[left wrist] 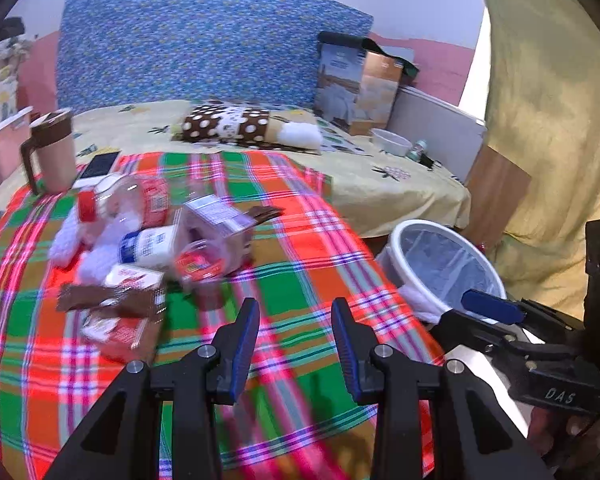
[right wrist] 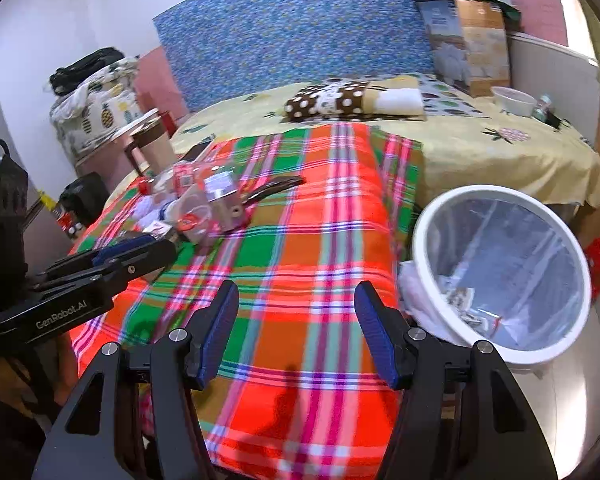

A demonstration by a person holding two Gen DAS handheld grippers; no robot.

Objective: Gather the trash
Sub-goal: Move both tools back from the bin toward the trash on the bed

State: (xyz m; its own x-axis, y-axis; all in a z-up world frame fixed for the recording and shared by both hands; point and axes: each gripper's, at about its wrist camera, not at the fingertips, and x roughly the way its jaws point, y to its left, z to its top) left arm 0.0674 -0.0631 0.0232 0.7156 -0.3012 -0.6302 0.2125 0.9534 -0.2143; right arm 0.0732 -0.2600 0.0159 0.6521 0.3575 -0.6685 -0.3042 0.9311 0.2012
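Left wrist view
Left tongs (left wrist: 295, 312): spread apart with nothing between the blue pads, hovering over the bright red, green and orange plaid cloth (left wrist: 292, 248) that covers the near part of the bed.
Trash pile (left wrist: 152, 248): ahead and to the left of the left tongs, lying on the plaid cloth; it holds a clear plastic bottle with a red cap (left wrist: 120, 204), a small white bottle with a blue label (left wrist: 148, 246), a crumpled clear carton (left wrist: 216, 220), a brown wrapper (left wrist: 112, 300) and white tissue; motion blur hides finer detail.
White round bin with a clear liner (left wrist: 444, 264): ahead and to the right of the left tongs, off the edge of the bed.
Right tongs (left wrist: 492, 306): seen side-on at the right, just in front of the bin; one blue pad shows, so I cannot tell the gap from here.
Beige mug with a brown lid and handle (left wrist: 50, 156): far ahead on the left, beyond the pile.

Right wrist view
Right tongs (right wrist: 298, 300): spread wide, empty, above the plaid cloth (right wrist: 320, 220).
Bin (right wrist: 500, 276): just to the right of the right tongs, tilted toward the camera, with some scraps lying in the liner.
Trash pile (right wrist: 196, 204): ahead and to the left, well apart from the right tongs.
Left tongs (right wrist: 140, 250): at the left edge, pointing toward the pile.
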